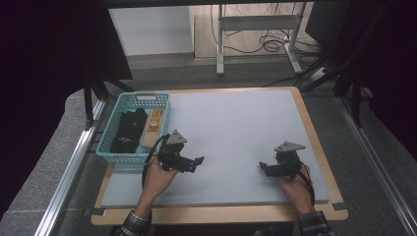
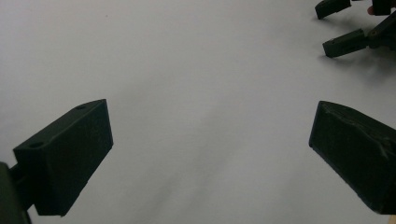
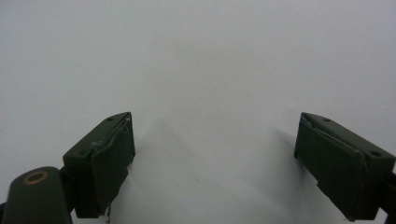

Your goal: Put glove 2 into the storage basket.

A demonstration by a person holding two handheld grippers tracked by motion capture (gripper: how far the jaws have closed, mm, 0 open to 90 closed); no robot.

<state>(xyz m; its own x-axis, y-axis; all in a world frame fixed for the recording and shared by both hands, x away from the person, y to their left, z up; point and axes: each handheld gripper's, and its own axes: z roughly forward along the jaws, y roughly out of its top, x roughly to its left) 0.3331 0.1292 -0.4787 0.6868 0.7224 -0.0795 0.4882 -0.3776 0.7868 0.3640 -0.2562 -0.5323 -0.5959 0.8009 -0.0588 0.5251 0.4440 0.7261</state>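
Note:
My left gripper [image 1: 199, 161] rests low over the grey mat [image 1: 231, 123] at front left, held by a hand, jaws pointing right. In the left gripper view it [image 2: 210, 154] stands wide open with bare mat between the jaws. My right gripper [image 1: 263, 167] sits at front right, pointing left toward the other. In its own view it [image 3: 215, 149] is open too, with nothing between its pads. The right gripper [image 2: 323, 29] also appears at the top right of the left gripper view, jaws apart.
A teal plastic basket [image 1: 145, 94] stands at the mat's left edge, holding black folded fabric [image 1: 129, 130] and a tan wooden piece [image 1: 153, 127]. The wooden tabletop edge [image 1: 314, 142] frames the mat. Metal rails run along both sides; desk legs and cables stand beyond.

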